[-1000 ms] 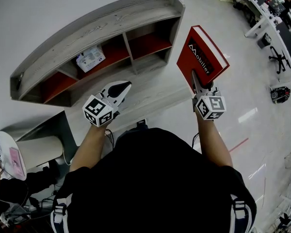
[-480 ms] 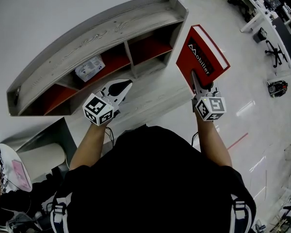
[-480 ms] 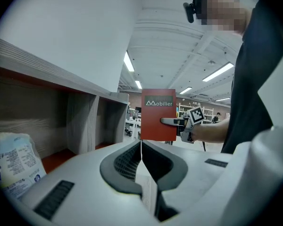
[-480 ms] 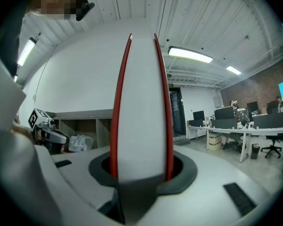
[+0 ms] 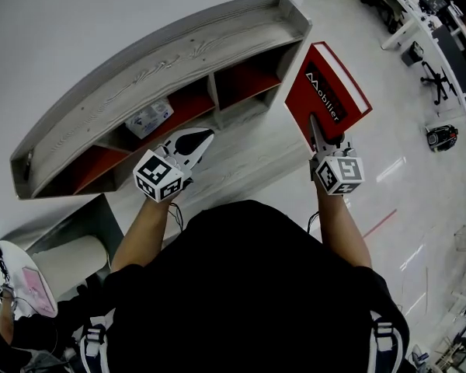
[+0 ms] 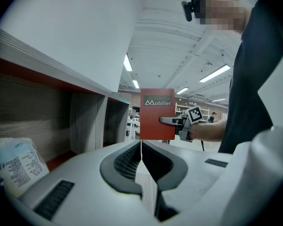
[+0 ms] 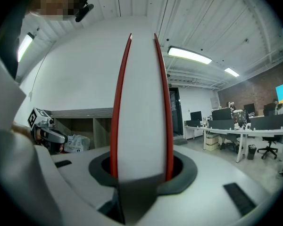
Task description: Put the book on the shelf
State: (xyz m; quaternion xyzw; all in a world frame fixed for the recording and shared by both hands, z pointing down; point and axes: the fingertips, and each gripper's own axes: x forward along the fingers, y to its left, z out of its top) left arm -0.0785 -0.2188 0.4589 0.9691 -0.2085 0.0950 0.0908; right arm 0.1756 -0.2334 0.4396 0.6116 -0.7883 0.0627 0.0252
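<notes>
Wooden shelf (image 5: 179, 49) ahead: my right gripper (image 5: 320, 133) pinches the red book (image 5: 326, 92) upright, just off the shelf's right end; my left gripper (image 5: 196, 141), jaws together and empty, faces its middle.

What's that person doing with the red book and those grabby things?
A person holds a pair of tongs in each hand. The right tongs are clamped on a red book, holding it upright in the air near the right end of the wooden shelf. The left tongs are shut and empty, held in front of the shelf. The book is not on the shelf yet. A white packet lies in one of the shelf's compartments.
</notes>
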